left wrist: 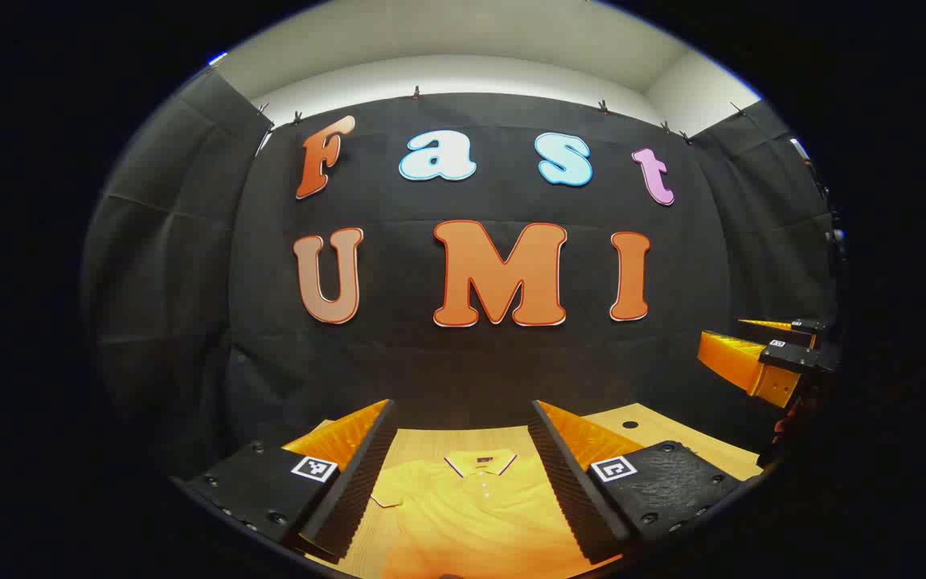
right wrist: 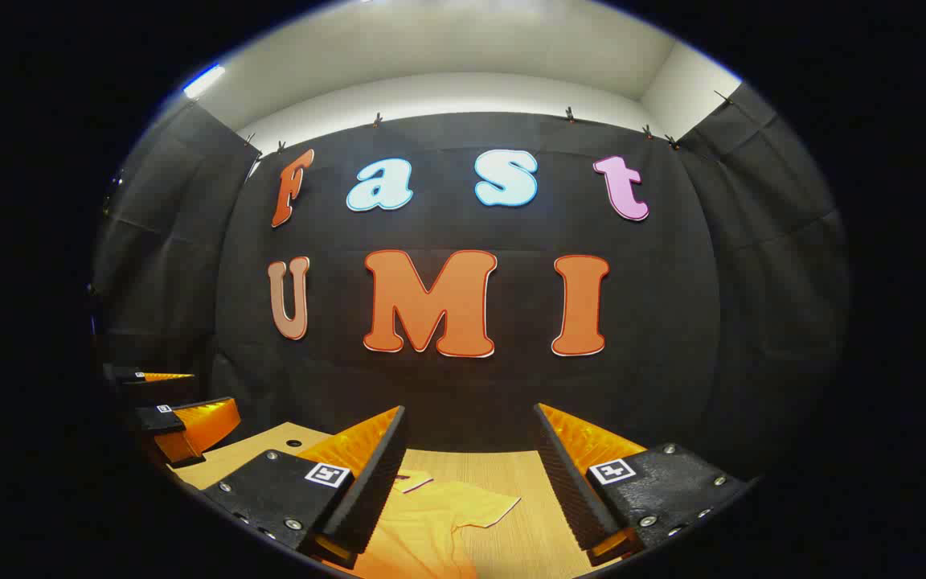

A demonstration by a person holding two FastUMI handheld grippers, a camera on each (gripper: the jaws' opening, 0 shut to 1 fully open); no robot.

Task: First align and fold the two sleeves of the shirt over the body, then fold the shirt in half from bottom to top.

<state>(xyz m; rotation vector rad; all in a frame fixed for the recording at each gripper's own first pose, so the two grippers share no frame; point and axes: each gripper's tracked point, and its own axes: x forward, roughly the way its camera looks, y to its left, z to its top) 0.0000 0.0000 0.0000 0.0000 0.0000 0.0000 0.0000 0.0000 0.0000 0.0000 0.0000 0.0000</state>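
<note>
Fingers of both grippers are spread wide, nothing between them, both held up off the table. Left gripper [left wrist: 463,434] in the left gripper view: jaws apart, looking level at the black cloth wall [left wrist: 479,362], with the yellow polo shirt [left wrist: 471,507] lying flat on the wooden table [left wrist: 672,438] below and between the fingers. Collar [left wrist: 481,461] sits at the far end, toward the wall, button placket running down the middle toward the camera. One short sleeve [left wrist: 387,490] sticks out just beside the left finger, lying flat and unfolded. Right gripper shows at the right edge of that view [left wrist: 760,354], higher than the table, jaws also apart. Right gripper [right wrist: 471,438] in the right gripper view: jaws apart, aimed at the same wall. Shirt [right wrist: 423,523] shows low and left of centre, the near sleeve [right wrist: 475,507] spread out flat on the table [right wrist: 527,482] between the fingers, its trimmed hem pointing right. Left gripper [right wrist: 165,402] appears at the left edge of that view, fingers parted, above the table edge. Neither gripper touches the shirt.
</note>
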